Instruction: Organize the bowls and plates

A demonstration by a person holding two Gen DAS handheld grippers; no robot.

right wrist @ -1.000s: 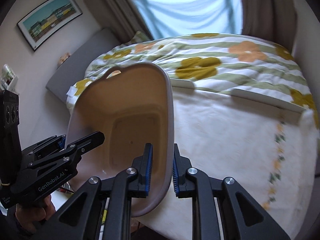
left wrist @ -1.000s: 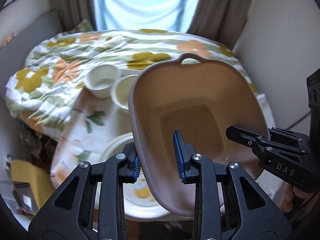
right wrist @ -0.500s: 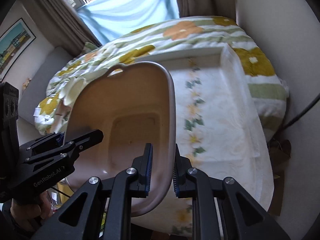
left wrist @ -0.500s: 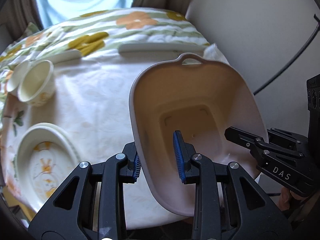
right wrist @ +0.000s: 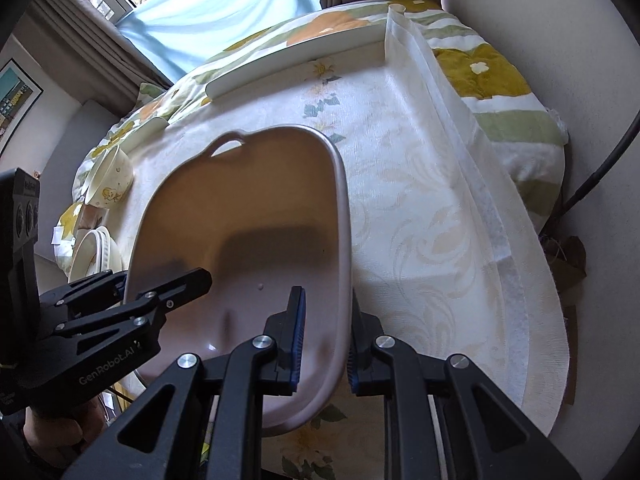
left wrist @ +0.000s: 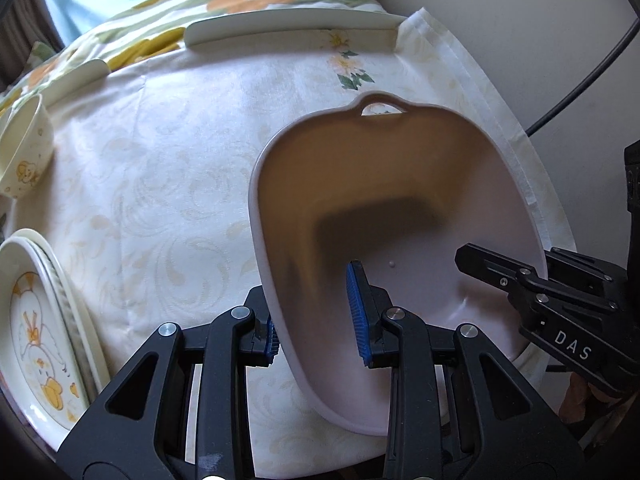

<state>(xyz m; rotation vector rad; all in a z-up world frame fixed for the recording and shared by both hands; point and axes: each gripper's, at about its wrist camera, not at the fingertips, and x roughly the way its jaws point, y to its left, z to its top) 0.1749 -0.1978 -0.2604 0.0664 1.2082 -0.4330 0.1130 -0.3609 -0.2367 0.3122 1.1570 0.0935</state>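
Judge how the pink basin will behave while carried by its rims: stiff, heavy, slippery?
The basin looks like thin moulded plastic, empty, so probably light. Each claw, left and right, pinches an opposite wall; those may flex. Its smooth glossy surface might slip.

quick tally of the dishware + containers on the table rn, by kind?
Basin: 1, pinkish-beige, held by the left gripper and right gripper
Bowls: at least 1 (a second rim may sit behind it)
Plates: 2 stacked, going by the rims
Total: 4
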